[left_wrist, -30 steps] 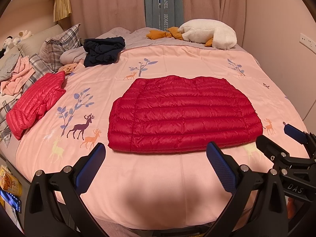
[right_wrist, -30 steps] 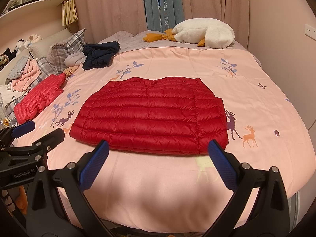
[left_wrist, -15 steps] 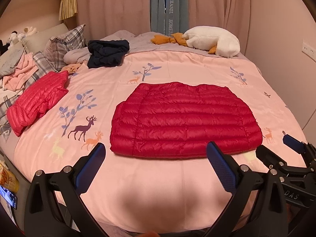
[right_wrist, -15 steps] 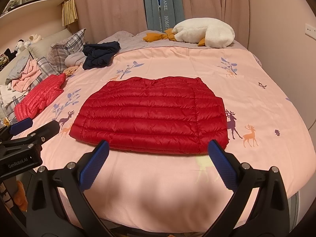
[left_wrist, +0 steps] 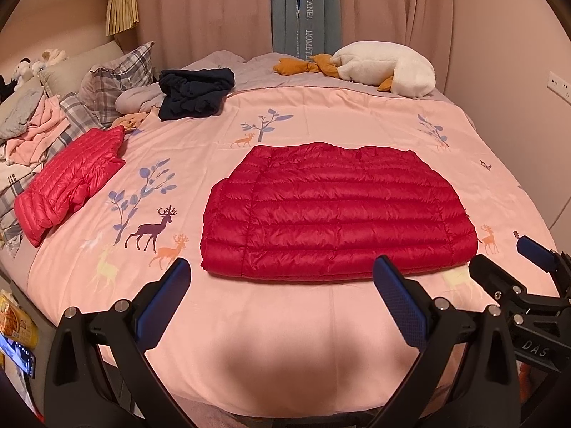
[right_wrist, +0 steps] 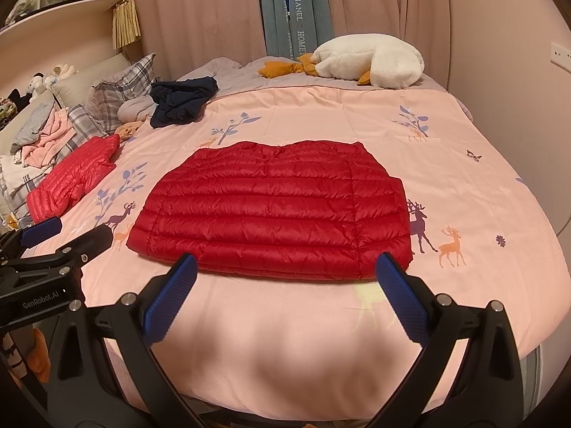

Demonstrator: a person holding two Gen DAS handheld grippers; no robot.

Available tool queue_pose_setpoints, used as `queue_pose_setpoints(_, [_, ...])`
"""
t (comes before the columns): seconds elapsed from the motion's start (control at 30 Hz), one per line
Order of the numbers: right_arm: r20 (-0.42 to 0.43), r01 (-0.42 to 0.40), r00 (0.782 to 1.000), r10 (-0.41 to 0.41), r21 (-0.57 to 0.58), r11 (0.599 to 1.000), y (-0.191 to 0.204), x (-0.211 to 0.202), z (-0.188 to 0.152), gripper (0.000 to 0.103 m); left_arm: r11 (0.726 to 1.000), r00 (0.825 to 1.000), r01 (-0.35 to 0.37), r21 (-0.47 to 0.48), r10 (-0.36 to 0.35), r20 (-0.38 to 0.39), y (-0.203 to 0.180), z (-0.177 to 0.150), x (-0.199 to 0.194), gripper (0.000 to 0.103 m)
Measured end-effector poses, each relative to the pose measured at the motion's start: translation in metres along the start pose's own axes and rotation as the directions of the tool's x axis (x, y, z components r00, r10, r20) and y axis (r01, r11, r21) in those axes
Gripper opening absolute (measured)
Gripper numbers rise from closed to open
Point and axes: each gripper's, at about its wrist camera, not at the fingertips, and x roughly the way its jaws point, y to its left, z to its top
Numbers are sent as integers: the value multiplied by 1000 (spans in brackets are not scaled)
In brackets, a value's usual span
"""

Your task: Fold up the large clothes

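A dark red quilted down jacket lies flat and folded into a rectangle in the middle of the pink bed; it also shows in the right wrist view. My left gripper is open and empty, held above the bed's near edge, short of the jacket's front hem. My right gripper is open and empty too, just short of the same hem. Each gripper shows at the edge of the other's view: the right one, the left one.
A second, lighter red down jacket lies folded at the left. A dark navy garment, plaid pillows and a clothes pile sit at the back left. A white goose plush lies by the curtains. The pink deer-print duvet covers the bed.
Both grippers have stayed open. The left wrist view has tilted up and shifted slightly, so the jacket sits a little lower and farther right. The jacket has not moved.
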Motion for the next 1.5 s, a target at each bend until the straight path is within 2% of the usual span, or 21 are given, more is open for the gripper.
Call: queue_pose_setpoints(1.5, [2,1,1000,-1,-1,1000,2,-2,1,101,1000,1000,-6,6,6,2,-1,2,-2,102])
